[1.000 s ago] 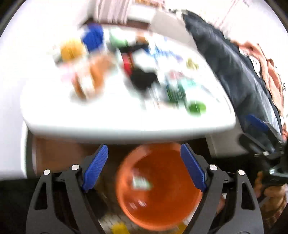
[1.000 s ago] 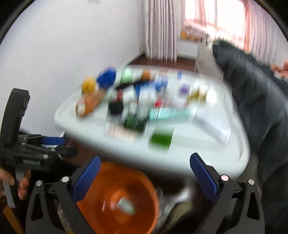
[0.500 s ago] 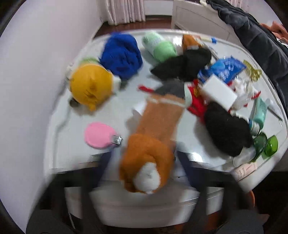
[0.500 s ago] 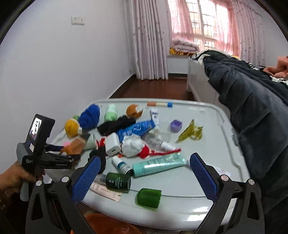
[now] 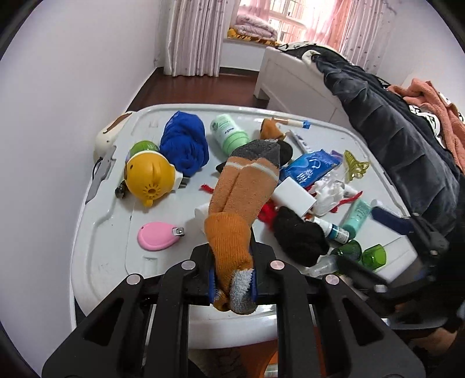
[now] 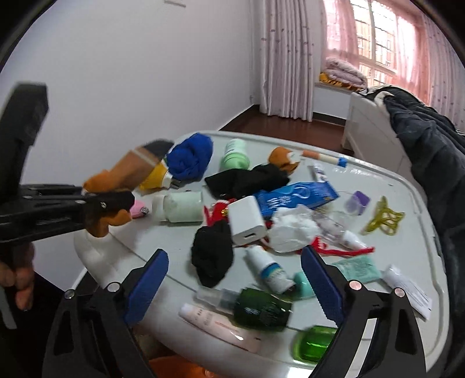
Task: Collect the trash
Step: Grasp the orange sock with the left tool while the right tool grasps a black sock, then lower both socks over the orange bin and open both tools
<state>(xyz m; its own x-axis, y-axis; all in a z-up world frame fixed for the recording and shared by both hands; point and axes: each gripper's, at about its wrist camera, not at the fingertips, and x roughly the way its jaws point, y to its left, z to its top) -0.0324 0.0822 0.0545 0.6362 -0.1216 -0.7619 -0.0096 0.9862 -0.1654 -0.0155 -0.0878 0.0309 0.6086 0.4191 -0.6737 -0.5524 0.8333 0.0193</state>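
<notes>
Orange sock (image 5: 242,200) now lifted, clamped in left tool (image 5: 232,283), right tool (image 6: 235,286) still agape

A bedroom in daylight: pale, plain walls (image 6: 139,75) rise behind a light grey desk (image 5: 98,261) with rounded corners. Beyond the desk, dark wooden floor (image 5: 209,90) runs to long pinkish curtains (image 5: 191,37) hanging down to it. To the right of the curtains, a bright window (image 6: 375,37) glows pink, with folded bedding (image 6: 344,72) stacked on its sill. Right of the desk stands a white bed frame (image 5: 293,78), draped with a dark quilted cover (image 5: 386,122) and, at the far right, a salmon-coloured blanket (image 5: 430,110). A wall switch plate (image 6: 175,2) shows high on the wall.
</notes>
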